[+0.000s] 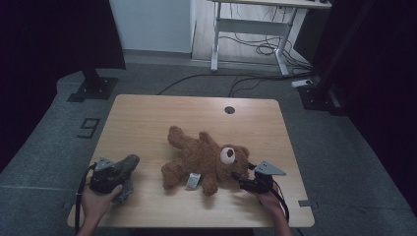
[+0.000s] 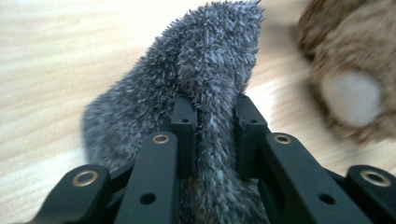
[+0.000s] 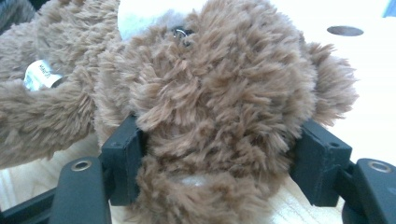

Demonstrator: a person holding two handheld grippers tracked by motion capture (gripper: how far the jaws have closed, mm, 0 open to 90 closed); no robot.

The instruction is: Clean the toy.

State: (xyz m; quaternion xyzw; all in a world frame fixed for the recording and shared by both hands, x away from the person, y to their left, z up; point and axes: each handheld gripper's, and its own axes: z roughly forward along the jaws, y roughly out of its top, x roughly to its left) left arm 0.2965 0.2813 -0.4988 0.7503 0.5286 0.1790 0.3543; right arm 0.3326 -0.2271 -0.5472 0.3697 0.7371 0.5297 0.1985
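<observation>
Gripping the brown teddy bear point(image 3: 205, 93) by its head, that's my right fingers point(image 1: 244, 178) at work: one pad is pressed into the plush on each side, spread fairly wide, the fur bulging between them in the right gripper view. From above, the bear point(image 1: 204, 160) lies on its back near the middle of the worktop point(image 1: 147, 118), head toward my right hand, legs sprawled toward the far left, its white muzzle up. A small white tag point(image 1: 193, 180) sits on its near side, between a leg and an arm; the right gripper view catches that tag point(image 3: 39, 72) too.

Over on the left, my left fingers point(image 2: 212, 135) are pinching a grey fuzzy cloth point(image 2: 205, 79), a narrow fold of it standing up between the two pads, which sit close together with the pile squeezed in the gap. In the high view that cloth point(image 1: 129, 167) pokes out past the left gripper point(image 1: 109, 173) near the front left of the worktop, just apart from the bear's nearest foot. That foot's pale sole point(image 2: 350, 98) is blurred in the left gripper view.

Further out, a round cable hole point(image 1: 229, 109) marks the far edge of the worktop.
</observation>
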